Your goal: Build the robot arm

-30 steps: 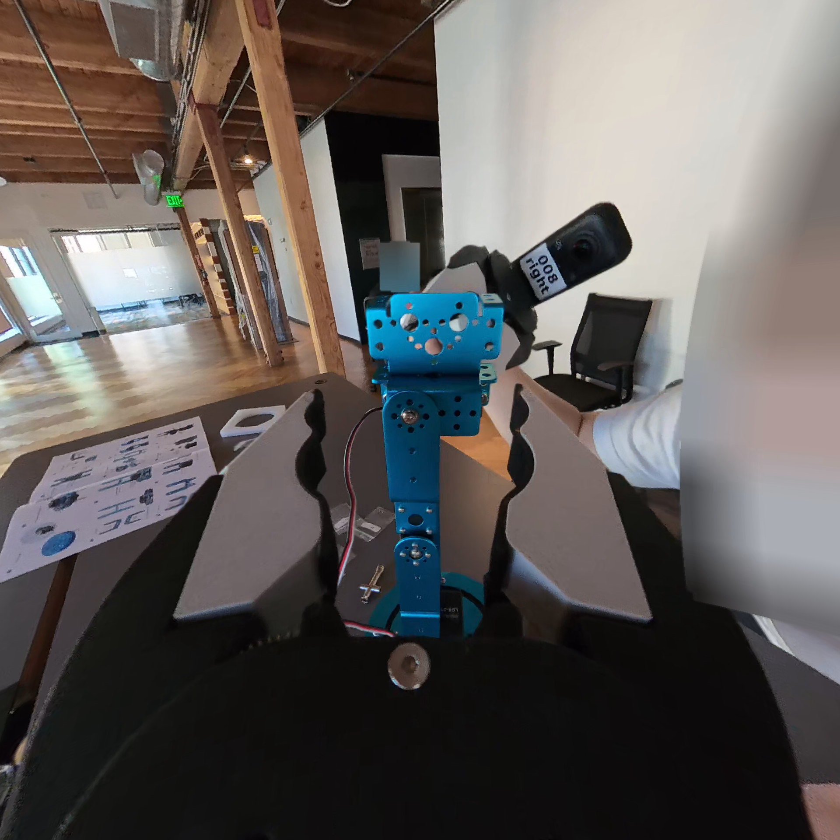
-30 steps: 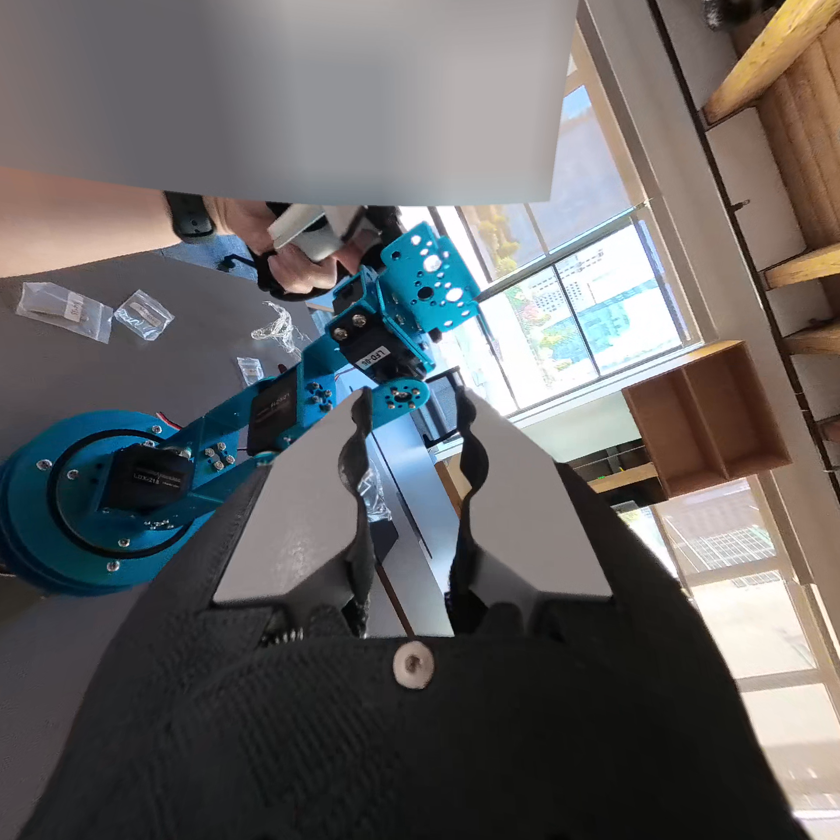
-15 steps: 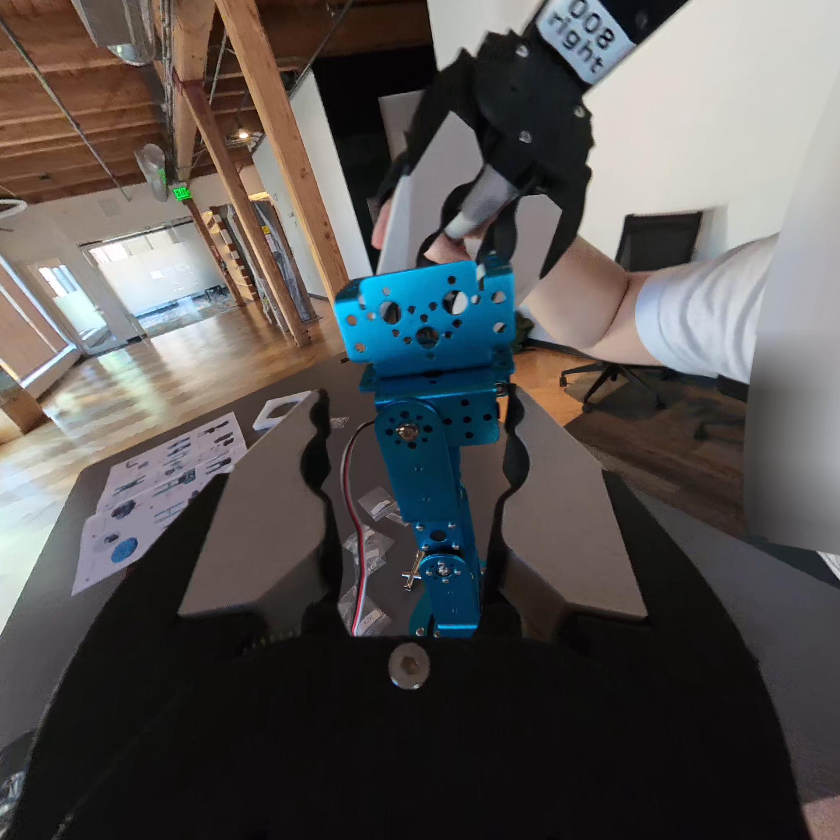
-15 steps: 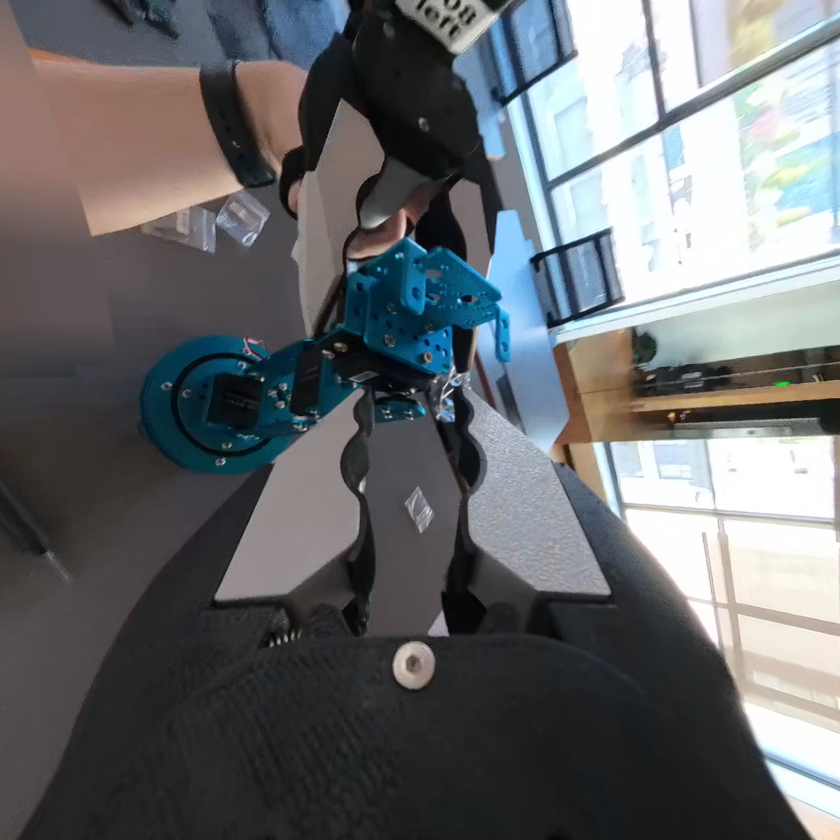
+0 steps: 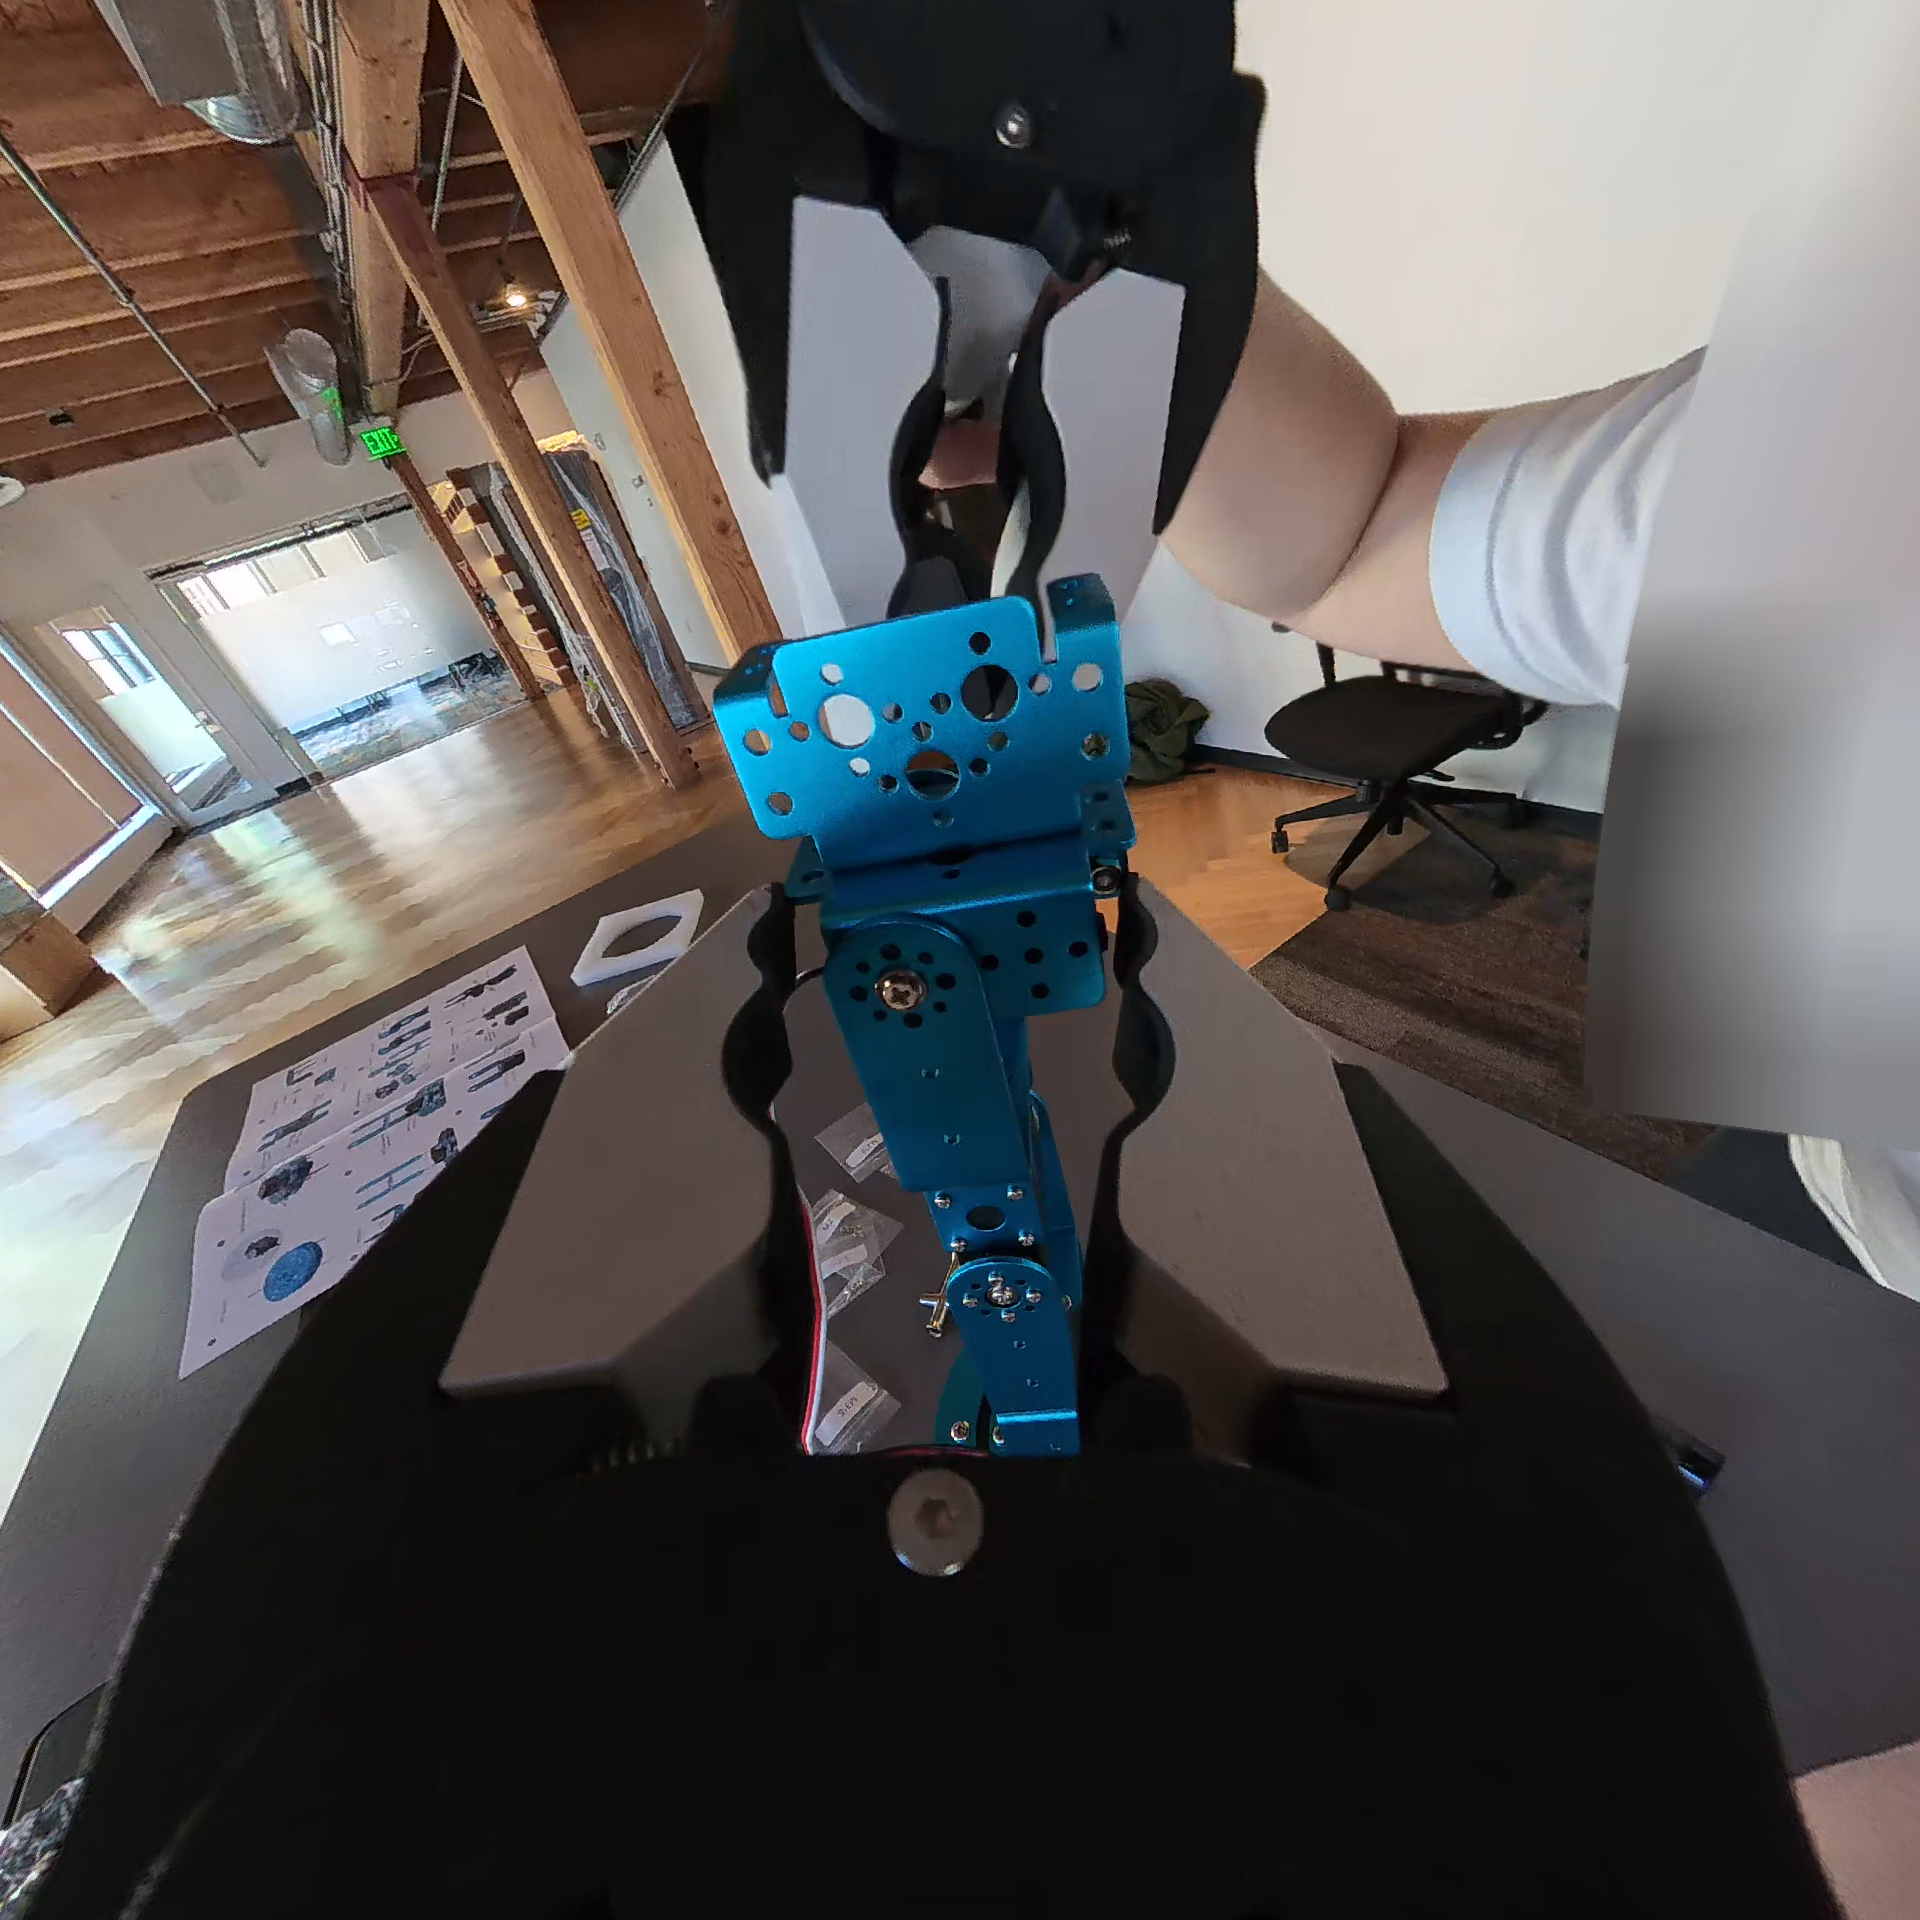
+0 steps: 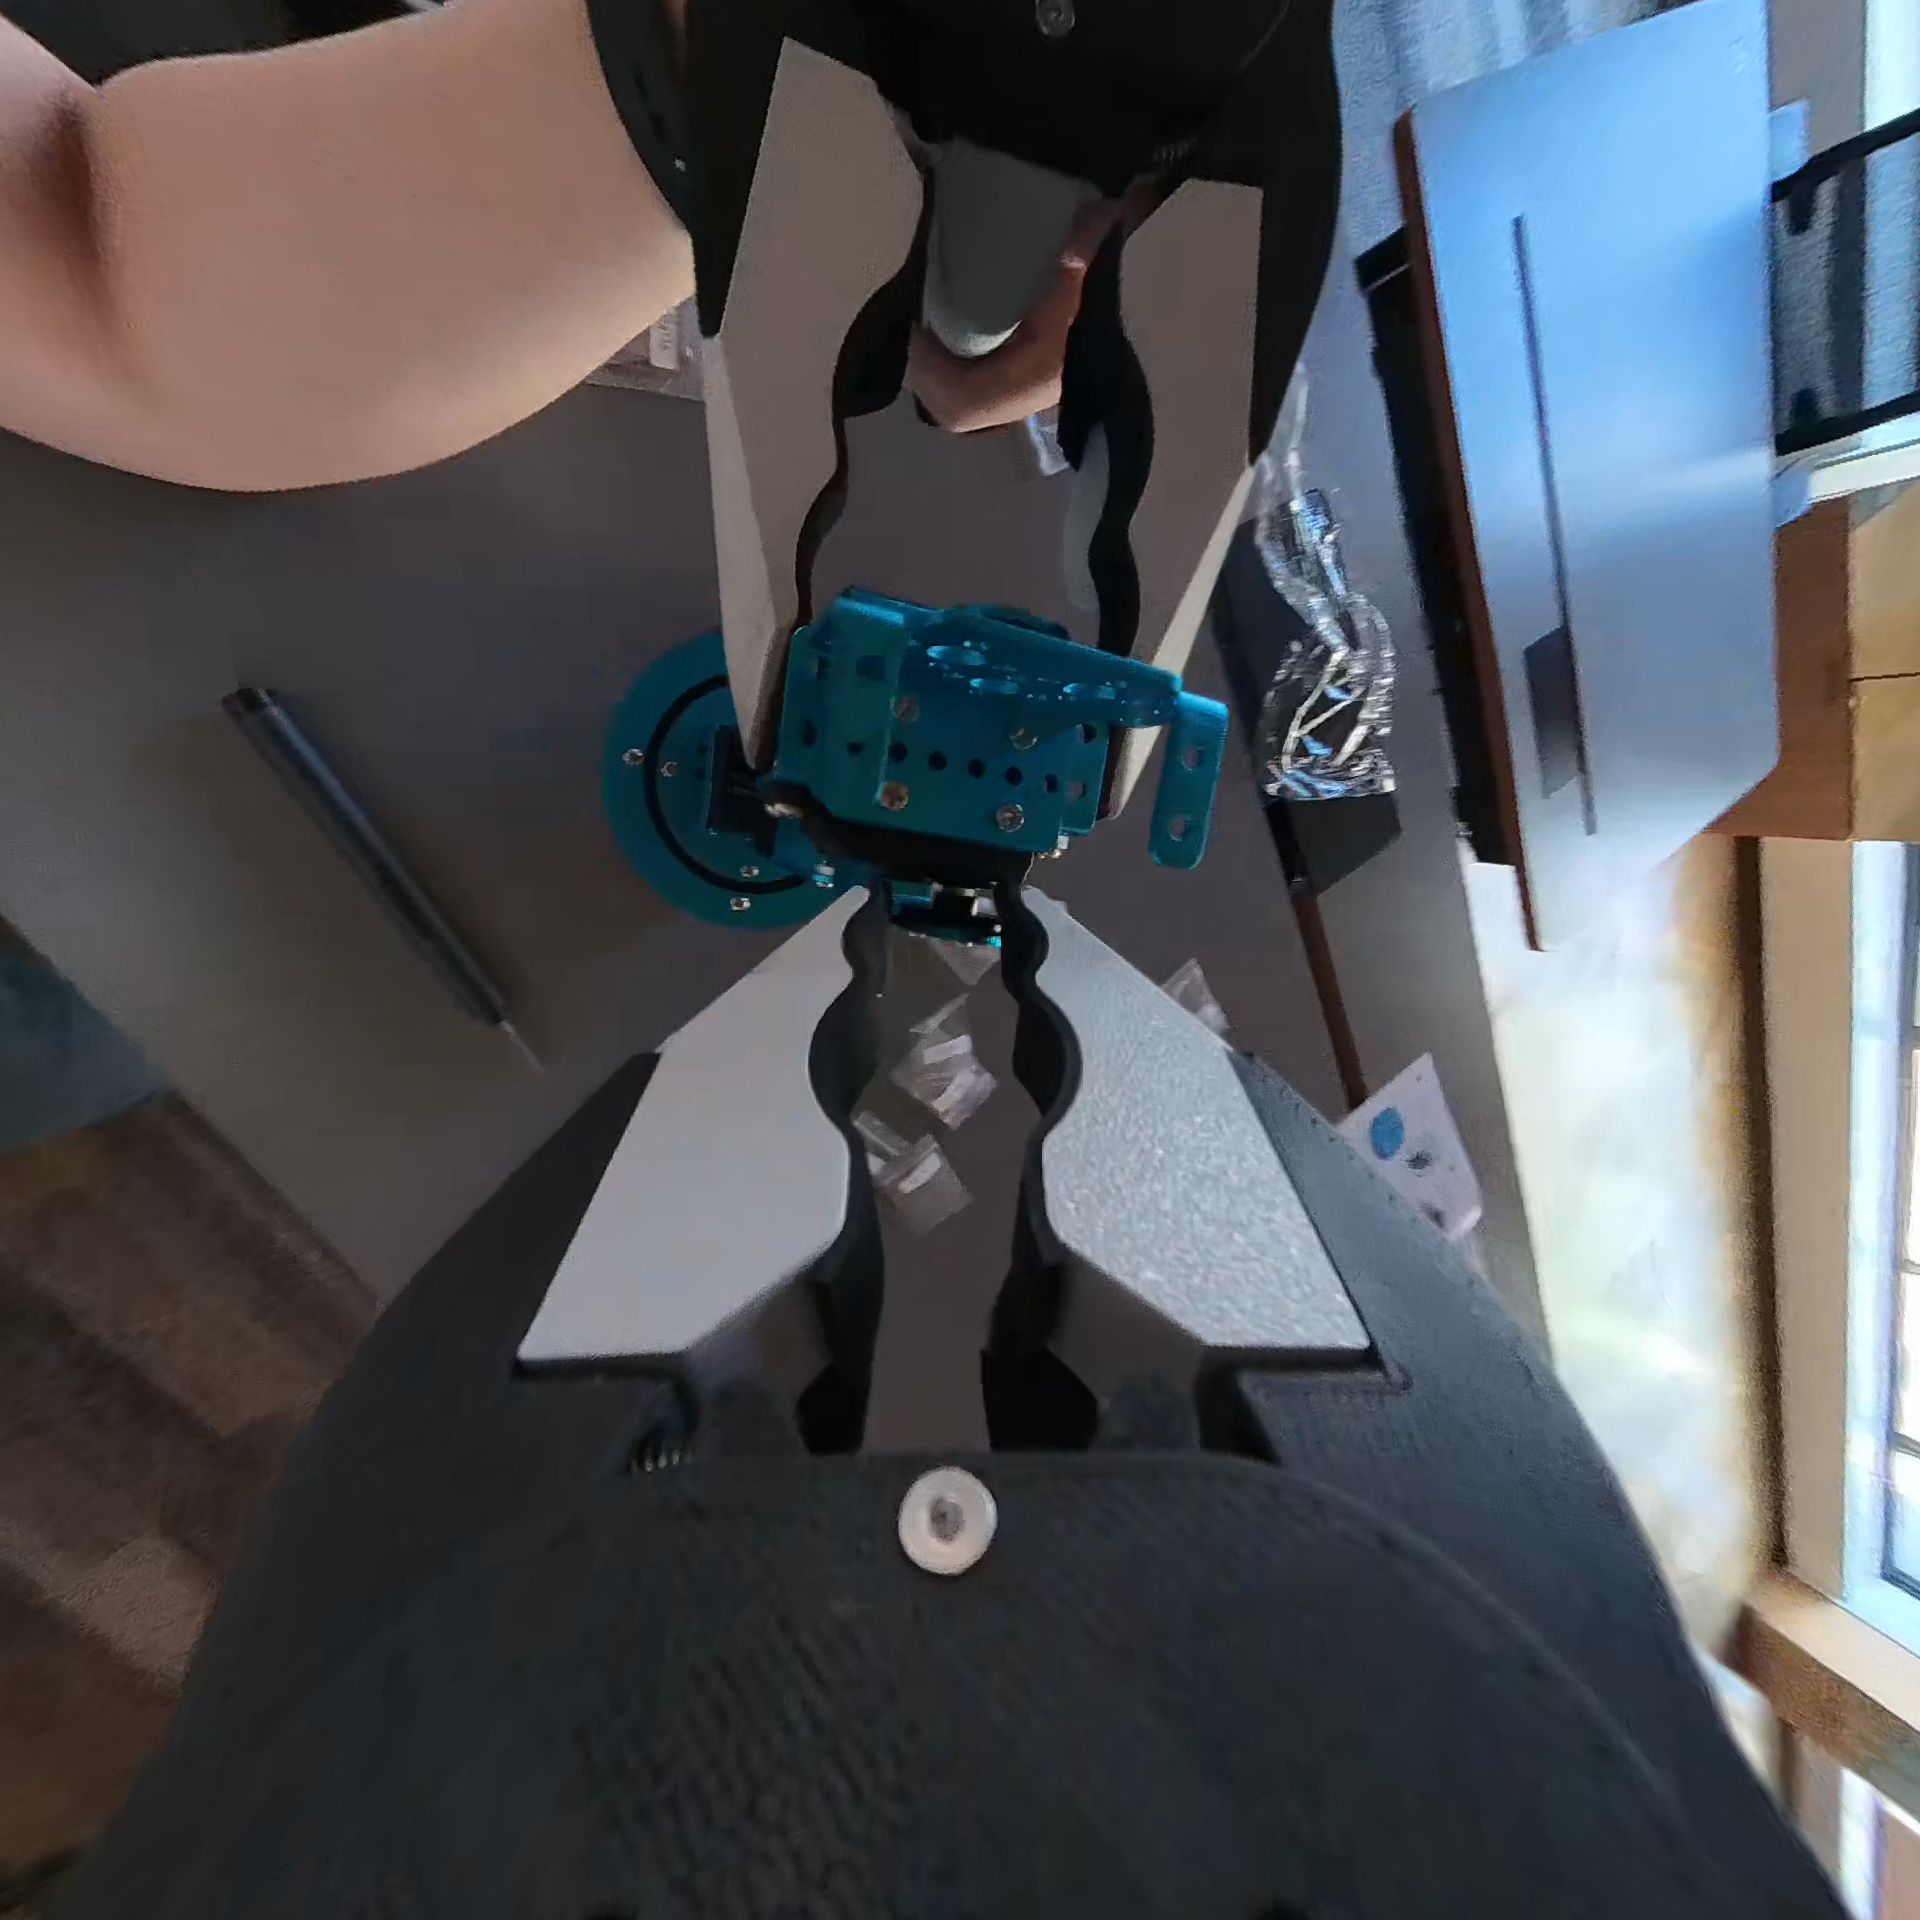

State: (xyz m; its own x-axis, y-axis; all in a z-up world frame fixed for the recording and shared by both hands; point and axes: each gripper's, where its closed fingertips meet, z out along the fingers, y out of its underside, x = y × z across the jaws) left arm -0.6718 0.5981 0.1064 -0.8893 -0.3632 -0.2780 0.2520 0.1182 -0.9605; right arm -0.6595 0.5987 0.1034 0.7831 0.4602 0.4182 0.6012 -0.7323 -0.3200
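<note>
While the dark matte surface (image 5: 1558, 1299) carries everything, the blue robot arm (image 5: 935, 1039) stands up from it on a round base (image 6: 665, 790). Its long axis is near upright and leans slightly. It is anodised metal, flat-linked, drilled with many holes and studded with screw heads.

The left tool (image 5: 951, 914) comes at the arm from the side. Its grey wavy-edged jaws are spread fairly wide and pressed against both flanks of the upper joint block, gripping it.

The right tool (image 6: 945, 914) comes from above, along the arm's axis. Its jaws are drawn narrow and seem to pinch a small part at the arm's top, behind the perforated bracket (image 5: 925, 748); how firm the contact is, I cannot tell.

Printed sheets (image 5: 343, 1143) lie well apart to one side. Small clear plastic bags (image 6: 920, 1101) lie near the base, and a red-and-white wire (image 5: 816, 1340) runs down beside the lower link.
</note>
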